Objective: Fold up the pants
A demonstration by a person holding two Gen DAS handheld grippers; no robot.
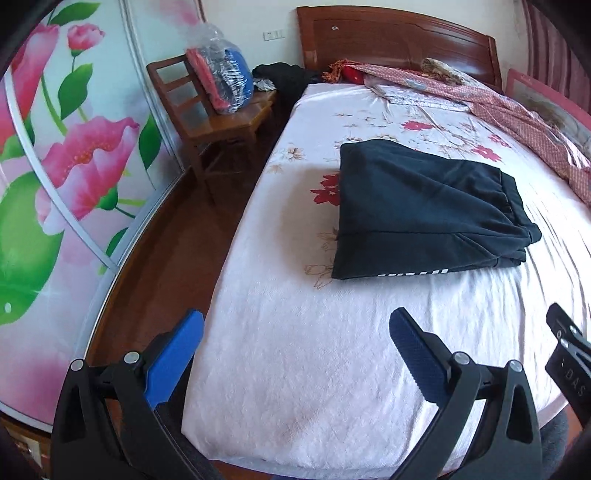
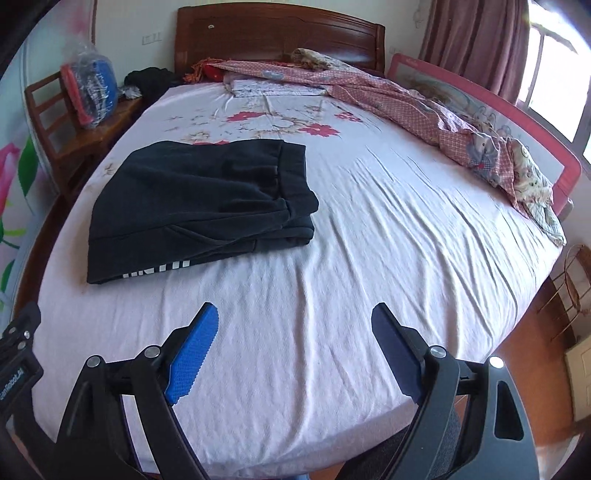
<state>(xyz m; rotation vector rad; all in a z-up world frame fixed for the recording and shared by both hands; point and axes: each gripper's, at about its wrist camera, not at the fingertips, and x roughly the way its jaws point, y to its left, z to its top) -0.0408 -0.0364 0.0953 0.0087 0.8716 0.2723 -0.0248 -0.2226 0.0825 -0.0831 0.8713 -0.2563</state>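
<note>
While both tongs are held clear of it, the scene is laid out so:
Pants (image 1: 424, 210): folded, laid on the bed's left half.
Bed (image 2: 369, 258): covered by a wrinkled floral sheet.
Headboard (image 2: 277, 33): wooden.
Chair (image 1: 218, 122): stood beside the bed.
Left tongs (image 1: 295, 354): spread, empty.
Right tongs (image 2: 291, 350): spread, empty.

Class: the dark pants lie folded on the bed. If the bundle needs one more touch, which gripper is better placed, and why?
Probably the left gripper: the pants lie almost straight ahead of it. From the right gripper they sit off to its left. Both are open and empty.
</note>
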